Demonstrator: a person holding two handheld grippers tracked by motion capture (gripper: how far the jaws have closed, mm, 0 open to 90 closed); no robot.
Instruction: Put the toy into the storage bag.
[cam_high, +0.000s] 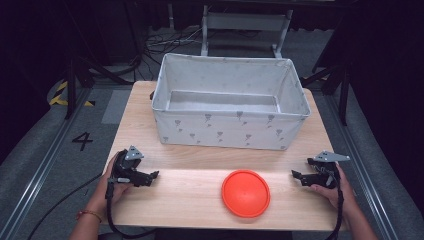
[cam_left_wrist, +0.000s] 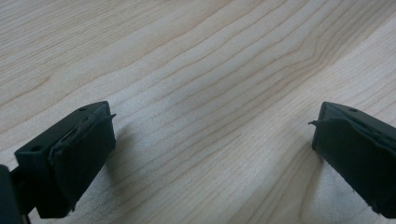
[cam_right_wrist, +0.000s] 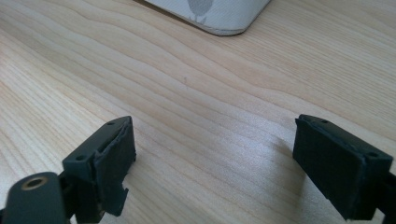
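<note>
A flat orange-red round disc (cam_high: 245, 193) lies on the light wooden table (cam_high: 190, 200), near its front edge. Behind it stands a white fabric box (cam_high: 229, 100) with small grey marks, its inside bare. My left gripper (cam_high: 153, 176) rests low at the table's front left, a hand around it, jaws pointing right toward the disc. At the front right my right gripper (cam_high: 295, 175) points left toward the disc. Both stand a short way from the disc. In the left gripper view the left gripper (cam_left_wrist: 212, 135) is open over bare wood. In the right gripper view the right gripper (cam_right_wrist: 215, 140) is open over bare wood too.
A corner of the fabric box (cam_right_wrist: 219, 16) shows at the top of the right gripper view. Beyond the table are a grey floor with a painted number (cam_high: 82, 140), cables (cam_high: 165, 42) and a metal frame (cam_high: 245, 25). Black cables trail from both grippers.
</note>
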